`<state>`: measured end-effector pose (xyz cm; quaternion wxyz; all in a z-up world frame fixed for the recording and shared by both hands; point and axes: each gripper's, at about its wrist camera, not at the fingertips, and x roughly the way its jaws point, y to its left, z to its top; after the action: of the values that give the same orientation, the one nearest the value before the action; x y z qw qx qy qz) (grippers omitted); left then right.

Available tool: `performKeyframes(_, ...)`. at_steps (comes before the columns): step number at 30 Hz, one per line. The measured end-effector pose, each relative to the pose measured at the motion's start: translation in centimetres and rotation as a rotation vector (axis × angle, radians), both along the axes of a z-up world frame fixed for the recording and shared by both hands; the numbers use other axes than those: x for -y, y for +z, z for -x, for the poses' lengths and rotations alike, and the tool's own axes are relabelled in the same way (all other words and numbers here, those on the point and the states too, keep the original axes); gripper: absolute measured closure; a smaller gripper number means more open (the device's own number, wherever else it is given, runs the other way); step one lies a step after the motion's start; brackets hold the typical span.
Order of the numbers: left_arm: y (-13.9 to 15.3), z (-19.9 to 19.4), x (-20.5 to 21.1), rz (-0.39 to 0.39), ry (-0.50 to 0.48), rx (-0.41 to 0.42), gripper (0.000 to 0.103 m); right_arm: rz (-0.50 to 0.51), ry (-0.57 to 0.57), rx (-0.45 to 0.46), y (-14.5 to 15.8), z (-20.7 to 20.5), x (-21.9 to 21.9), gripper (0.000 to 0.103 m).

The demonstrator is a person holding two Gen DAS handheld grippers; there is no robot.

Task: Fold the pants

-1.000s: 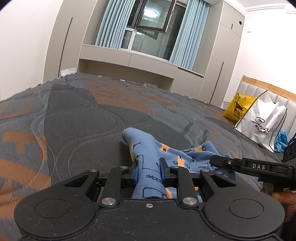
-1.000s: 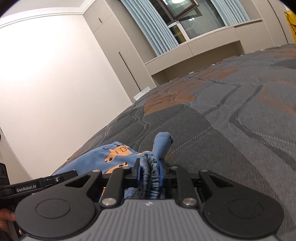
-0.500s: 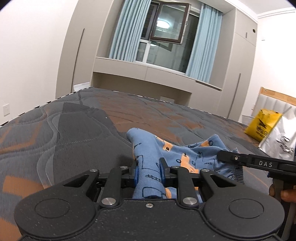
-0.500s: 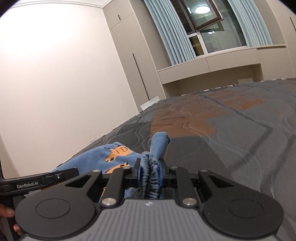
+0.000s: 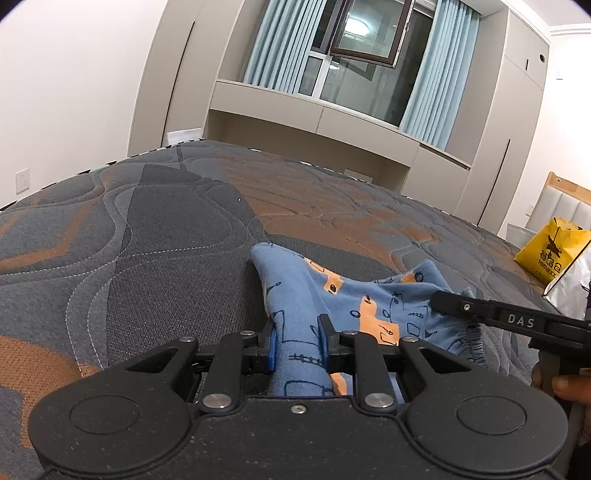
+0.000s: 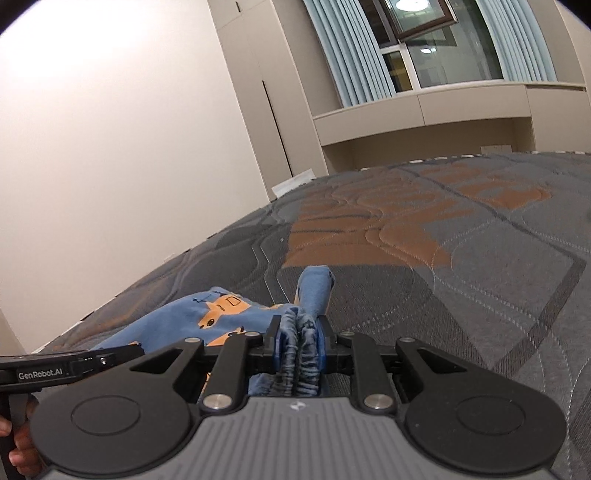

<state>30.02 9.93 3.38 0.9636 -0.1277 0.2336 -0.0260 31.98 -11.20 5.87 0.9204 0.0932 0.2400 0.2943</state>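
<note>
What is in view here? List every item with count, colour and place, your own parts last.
Blue cotton pants with orange print: one, bunched on the mattress, held at two spots.
Grey and orange quilted mattress: one, fills the foreground.
Pale blue curtains: two, either side of the window.
Dark-framed window: one, sash open, back wall.
Beige cupboards: along the back wall.
Yellow plastic bag: one, far right by the headboard.
White bag: one, beside the yellow one.
Left tongs: black, clamped on a blue fold.
Right tongs: black, clamped on the gathered waistband.
Hand: on the right tongs' handle.
</note>
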Motion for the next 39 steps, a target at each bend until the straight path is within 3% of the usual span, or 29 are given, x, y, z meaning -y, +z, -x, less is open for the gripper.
performKeyframes(22, -0.4, 0.0, 0.7, -0.038, 0.005, -0.001, 0.075, -0.015, -0.032, -0.041, -1.3, -0.6, 0.6, 0.078)
performKeyframes(26, -0.2, 0.2, 0.9, -0.053, 0.011, 0.0, 0.048, -0.015, -0.047, -0.037, -1.3, -0.6, 0.7, 0.064)
performKeyframes(29, 0.6, 1.1, 1.1, -0.071, 0.024, 0.028, 0.027, -0.015, -0.058, -0.031, -1.1, 0.0, 0.8, 0.033)
performKeyframes(30, 0.9, 1.7, 1.2, -0.076, 0.028, 0.039, 0.022, -0.014, -0.062, -0.025, -0.9, 0.3, 0.9, 0.028)
performKeyframes(33, 1.6, 3.2, 1.6, -0.092, 0.036, 0.049, 0.011, -0.006, -0.068, -0.009, -0.3, 1.8, 1.2, 0.013)
performKeyframes(36, 2.0, 5.5, 2.0, -0.112, 0.049, 0.07, 0.002, -0.003, -0.078, 0.015, 0.4, 4.3, 1.8, 0.006)
performKeyframes(39, 2.2, 7.9, 2.4, -0.127, 0.063, 0.08, 0.001, 0.006, -0.096, 0.043, 1.0, 7.3, 2.5, 0.0)
